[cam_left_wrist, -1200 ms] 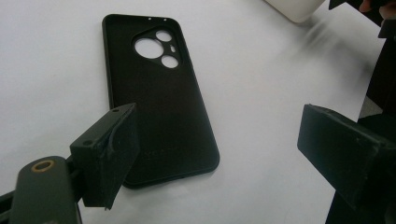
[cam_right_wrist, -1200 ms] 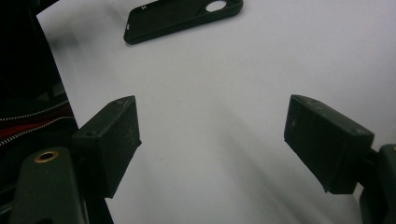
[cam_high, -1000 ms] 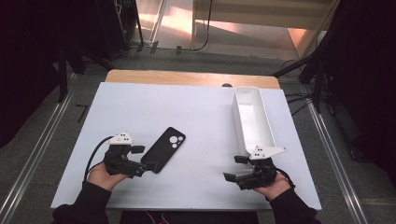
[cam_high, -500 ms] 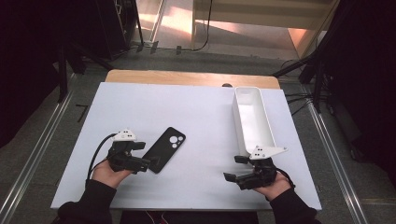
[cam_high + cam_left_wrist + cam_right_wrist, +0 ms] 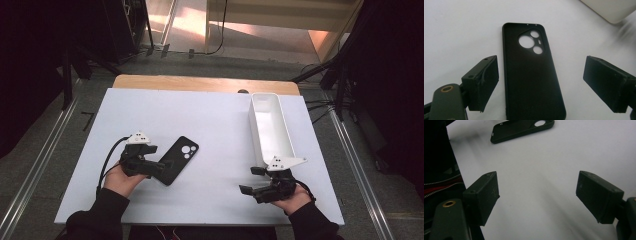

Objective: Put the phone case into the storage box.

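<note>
While the left gripper (image 5: pixel 541 85) stands with its jaws spread wide on either side of the black phone case (image 5: pixel 531 75), touching neither edge, the case lies flat on the white desk (image 5: pixel 220 125). Closing off-centre could skid the thin case away instead of lifting it. Off to the side the right gripper (image 5: pixel 260 181) rests with jaws apart, holding nothing, just below the white tray (image 5: pixel 272 127); nothing blocks the approach.

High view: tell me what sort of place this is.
Probably a lab or studio set up for recording: a white table bearing a black phone case and a white tray, metal rails alongside, dark surroundings, cables on the floor.
</note>
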{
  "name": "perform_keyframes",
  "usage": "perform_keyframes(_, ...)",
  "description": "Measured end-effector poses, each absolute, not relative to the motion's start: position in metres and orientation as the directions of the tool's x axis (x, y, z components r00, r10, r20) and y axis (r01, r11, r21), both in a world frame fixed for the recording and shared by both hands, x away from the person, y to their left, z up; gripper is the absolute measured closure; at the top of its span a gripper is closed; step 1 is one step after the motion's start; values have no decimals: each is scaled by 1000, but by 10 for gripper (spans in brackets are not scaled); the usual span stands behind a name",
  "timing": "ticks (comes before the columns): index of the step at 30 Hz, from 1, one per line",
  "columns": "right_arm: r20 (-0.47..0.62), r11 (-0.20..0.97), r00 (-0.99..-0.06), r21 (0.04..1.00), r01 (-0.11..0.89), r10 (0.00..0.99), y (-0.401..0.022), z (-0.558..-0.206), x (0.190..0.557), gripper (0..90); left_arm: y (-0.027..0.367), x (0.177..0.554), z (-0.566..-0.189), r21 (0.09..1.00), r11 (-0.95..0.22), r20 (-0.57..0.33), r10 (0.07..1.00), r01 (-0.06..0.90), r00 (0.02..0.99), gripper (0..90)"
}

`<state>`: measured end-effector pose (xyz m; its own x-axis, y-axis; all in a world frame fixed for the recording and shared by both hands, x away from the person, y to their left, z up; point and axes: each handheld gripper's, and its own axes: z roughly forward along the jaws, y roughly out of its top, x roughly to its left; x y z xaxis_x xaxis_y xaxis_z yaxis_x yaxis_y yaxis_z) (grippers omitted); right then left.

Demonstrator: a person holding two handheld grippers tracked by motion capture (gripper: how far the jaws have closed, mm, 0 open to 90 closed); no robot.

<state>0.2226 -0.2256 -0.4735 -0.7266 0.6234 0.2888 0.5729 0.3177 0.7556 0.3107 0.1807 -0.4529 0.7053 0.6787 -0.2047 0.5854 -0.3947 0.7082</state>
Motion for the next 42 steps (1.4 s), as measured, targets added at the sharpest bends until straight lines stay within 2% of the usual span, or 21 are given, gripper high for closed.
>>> perform_keyframes(10, 289, 317, -726, 755, 573, 624, -226, -473, 223, 170, 165, 325, -454, 712, -401, -174, 694, 576, 699, 132)
perform_keyframes(24, 286, 321, -729, 756, 570, 622, -226, -474, 223, 170, 143, 335, -456, 717, -382, -176, 710, 583, 681, 130)
perform_keyframes(25, 286, 321, -729, 756, 570, 622, -226, -474, 223, 170, 143, 335, -456, 717, -382, -176, 710, 583, 681, 121)
perform_keyframes(28, 285, 319, -728, 757, 570, 624, -226, -474, 223, 170, 141, 335, -457, 711, -380, -181, 714, 591, 676, 0)
perform_keyframes(32, 287, 319, -727, 756, 571, 623, -226, -474, 223, 170, 141, 333, -457, 722, -361, -195, 713, 591, 674, 0)
perform_keyframes(42, 286, 317, -729, 759, 569, 622, -226, -473, 223, 170, 138, 329, -465, 724, -371, -167, 724, 582, 669, 0)
